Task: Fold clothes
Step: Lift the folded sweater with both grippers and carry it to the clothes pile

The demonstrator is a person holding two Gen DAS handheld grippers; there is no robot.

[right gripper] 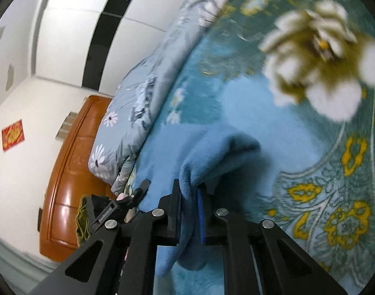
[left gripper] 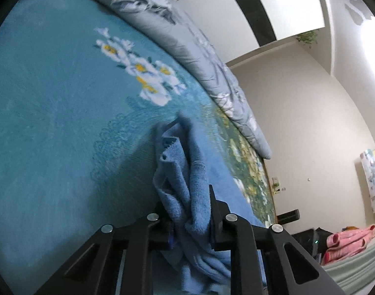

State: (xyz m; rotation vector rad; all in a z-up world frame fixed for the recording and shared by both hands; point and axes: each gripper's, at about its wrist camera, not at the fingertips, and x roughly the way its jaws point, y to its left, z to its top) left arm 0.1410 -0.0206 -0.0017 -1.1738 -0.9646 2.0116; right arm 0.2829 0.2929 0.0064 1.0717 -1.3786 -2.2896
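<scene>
A light blue terry cloth lies bunched on a teal floral bedspread. My left gripper is shut on a gathered fold of it, which rises between the two black fingers. In the right wrist view, my right gripper is shut on another fold of the same blue cloth, whose edge hangs down between the fingers. The rest of the cloth spreads flat over the bedspread beyond the fingers. The left gripper also shows in the right wrist view, at the cloth's far edge.
A grey-blue flowered duvet lies rolled along the far side of the bed, also in the right wrist view. An orange wooden headboard stands by the white wall. Pink fabric lies at the right, beyond the bed.
</scene>
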